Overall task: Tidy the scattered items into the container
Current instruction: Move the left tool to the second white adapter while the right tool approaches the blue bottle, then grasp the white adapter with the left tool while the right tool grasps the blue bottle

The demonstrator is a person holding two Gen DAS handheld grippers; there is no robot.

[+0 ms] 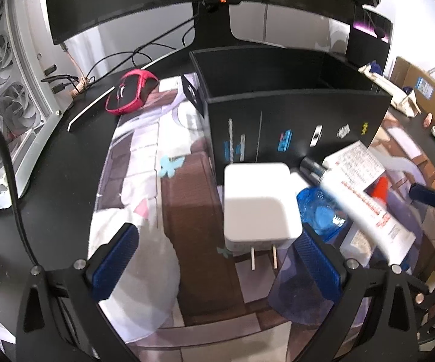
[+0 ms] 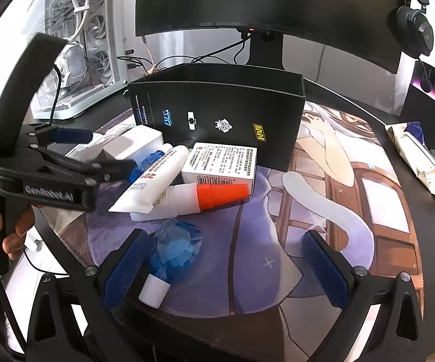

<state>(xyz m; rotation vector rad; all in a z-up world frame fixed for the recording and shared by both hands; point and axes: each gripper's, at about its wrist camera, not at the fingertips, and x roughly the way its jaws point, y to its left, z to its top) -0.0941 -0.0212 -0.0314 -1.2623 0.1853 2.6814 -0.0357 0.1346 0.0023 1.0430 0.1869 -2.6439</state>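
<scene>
Both the left gripper [image 1: 217,259] and right gripper [image 2: 226,267] are held wide open near the white plug charger [image 1: 259,202], beside the black box [image 1: 293,120].

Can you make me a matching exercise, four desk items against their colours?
Items:
1. charger plug
2. cone cap
3. box container
4. crumpled wrapper

Colours:
A. orange
B. translucent blue
C. white
D. black

Pairs: 1-C, 2-A, 3-D, 4-B
</scene>
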